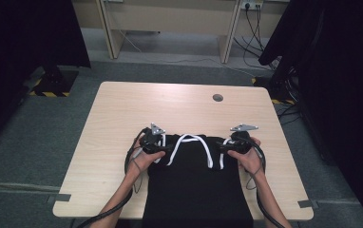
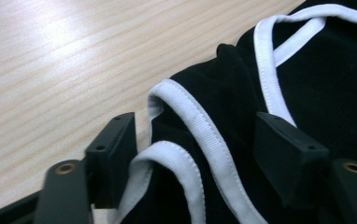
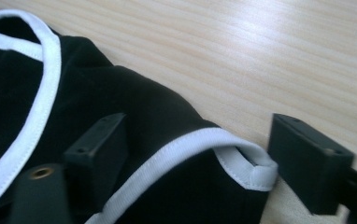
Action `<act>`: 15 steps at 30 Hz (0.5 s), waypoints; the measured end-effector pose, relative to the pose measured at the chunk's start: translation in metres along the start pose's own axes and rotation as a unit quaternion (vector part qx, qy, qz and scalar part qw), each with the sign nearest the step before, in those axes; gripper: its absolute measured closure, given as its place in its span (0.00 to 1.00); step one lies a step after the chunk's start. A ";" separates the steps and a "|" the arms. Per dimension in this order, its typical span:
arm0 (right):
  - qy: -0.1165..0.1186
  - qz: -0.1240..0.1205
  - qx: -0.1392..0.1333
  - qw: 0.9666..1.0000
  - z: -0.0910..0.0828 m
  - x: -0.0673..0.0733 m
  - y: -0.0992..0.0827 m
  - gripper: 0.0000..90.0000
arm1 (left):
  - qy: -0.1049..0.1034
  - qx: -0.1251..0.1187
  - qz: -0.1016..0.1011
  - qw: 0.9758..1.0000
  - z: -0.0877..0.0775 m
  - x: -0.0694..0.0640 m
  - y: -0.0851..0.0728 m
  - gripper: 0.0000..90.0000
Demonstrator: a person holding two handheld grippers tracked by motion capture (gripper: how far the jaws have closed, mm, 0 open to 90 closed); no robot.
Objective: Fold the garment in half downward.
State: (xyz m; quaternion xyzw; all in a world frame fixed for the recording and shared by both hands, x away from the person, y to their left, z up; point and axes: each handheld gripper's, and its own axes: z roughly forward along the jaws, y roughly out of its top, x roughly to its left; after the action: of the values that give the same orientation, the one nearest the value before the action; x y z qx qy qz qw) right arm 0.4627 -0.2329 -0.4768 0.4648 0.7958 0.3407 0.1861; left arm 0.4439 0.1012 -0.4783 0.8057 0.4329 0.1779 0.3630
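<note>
Your left gripper (image 2: 195,140) and right gripper (image 3: 195,144) each straddle a white-trimmed strap of the black top (image 1: 194,190), jaws open; up close, stitching shows.

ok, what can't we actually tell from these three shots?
- Black white-trimmed fabric garment: hem cut off by the high view's bottom edge.
- Left tongs: pad contact unclear in left gripper view, cloth bunches between.
- Right tongs: too small in high view.
</note>
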 end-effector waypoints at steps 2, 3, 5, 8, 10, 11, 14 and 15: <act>0.009 -0.014 -0.008 1.000 -0.002 0.002 -0.001 0.44 | -0.003 -0.002 0.003 1.000 -0.001 -0.001 0.000 0.47; 0.016 -0.019 -0.012 1.000 -0.002 0.004 -0.002 0.51 | -0.005 -0.002 0.003 1.000 -0.001 -0.002 0.000 0.50; 0.026 -0.027 -0.015 0.999 -0.004 0.005 -0.003 0.65 | -0.009 -0.004 0.002 1.000 -0.001 -0.003 0.000 0.54; 0.045 -0.028 -0.016 0.998 -0.005 0.005 -0.004 0.83 | -0.013 -0.014 -0.002 1.000 -0.001 -0.004 -0.002 0.70; 0.052 -0.027 -0.016 0.998 -0.005 0.005 -0.004 0.86 | -0.019 -0.019 -0.004 1.000 -0.001 -0.005 -0.003 0.80; 0.055 -0.028 -0.016 0.998 -0.005 0.004 -0.004 0.87 | -0.021 -0.020 -0.006 1.000 -0.001 -0.005 -0.003 0.83; 0.062 -0.025 -0.010 0.998 -0.006 0.004 -0.003 0.88 | -0.023 -0.021 -0.007 0.999 -0.001 -0.005 -0.003 0.87; 0.062 -0.027 -0.013 0.998 -0.007 0.003 -0.003 0.88 | -0.025 -0.022 -0.009 0.999 -0.001 -0.004 -0.003 0.87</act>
State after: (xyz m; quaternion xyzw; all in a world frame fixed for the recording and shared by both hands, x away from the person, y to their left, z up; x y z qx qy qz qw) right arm 0.4552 -0.2335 -0.4740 0.4189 0.8135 0.3740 0.1515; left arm 0.4393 0.0991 -0.4797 0.7976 0.4271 0.1635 0.3934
